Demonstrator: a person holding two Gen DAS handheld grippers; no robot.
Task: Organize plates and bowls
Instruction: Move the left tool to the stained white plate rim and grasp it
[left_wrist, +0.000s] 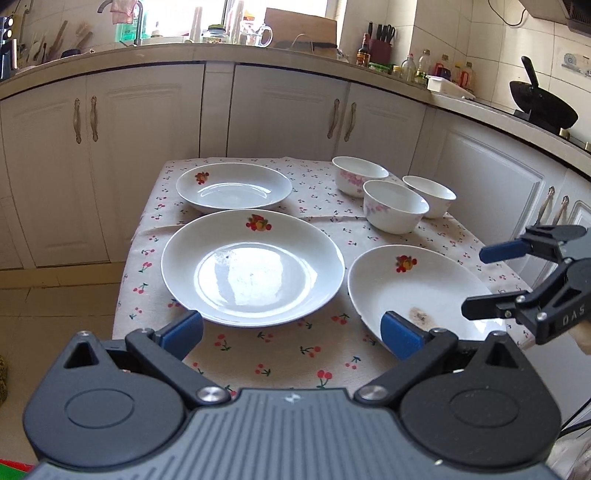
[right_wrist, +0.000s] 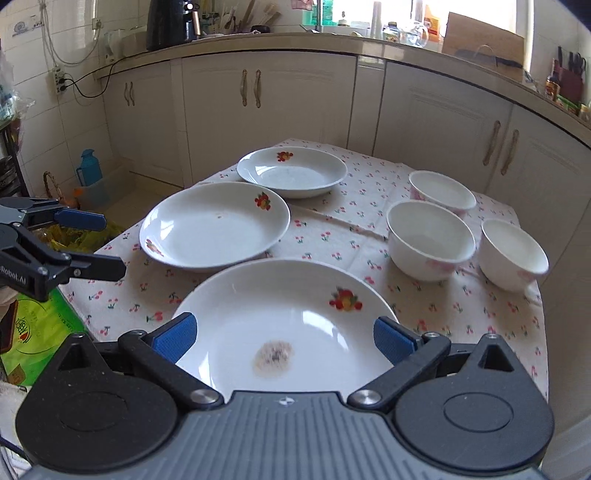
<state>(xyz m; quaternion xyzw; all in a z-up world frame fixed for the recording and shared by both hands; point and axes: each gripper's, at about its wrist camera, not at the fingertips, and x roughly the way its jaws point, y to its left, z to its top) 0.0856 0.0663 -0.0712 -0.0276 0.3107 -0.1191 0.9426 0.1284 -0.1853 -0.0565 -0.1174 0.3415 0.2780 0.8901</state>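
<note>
Your left gripper (left_wrist: 291, 330) is spread wide, nothing between the blue pads; it hangs low centre in the left wrist view, over the near edge of the cherry-print tablecloth (left_wrist: 280, 350). Your right gripper (right_wrist: 282, 338) is also released, jaws at full spread, empty; the stained plate (right_wrist: 284, 317) lies below and between the pads, not gripped, flat on the cloth.

Plates: the stained one sits lower centre in the right wrist view, a brown smear (right_wrist: 273, 359) near its front rim. The middle plate (right_wrist: 214, 225) is up and left of it, close but apart. The far plate (right_wrist: 291, 171) sits beyond that, upper centre, near the far table edge.

Bowls: three white bowls (right_wrist: 430, 236) cluster at the right of the frame, upright, close together, well apart from the plates.

Kitchen cabinets (right_wrist: 280, 99) fill the background.
</note>
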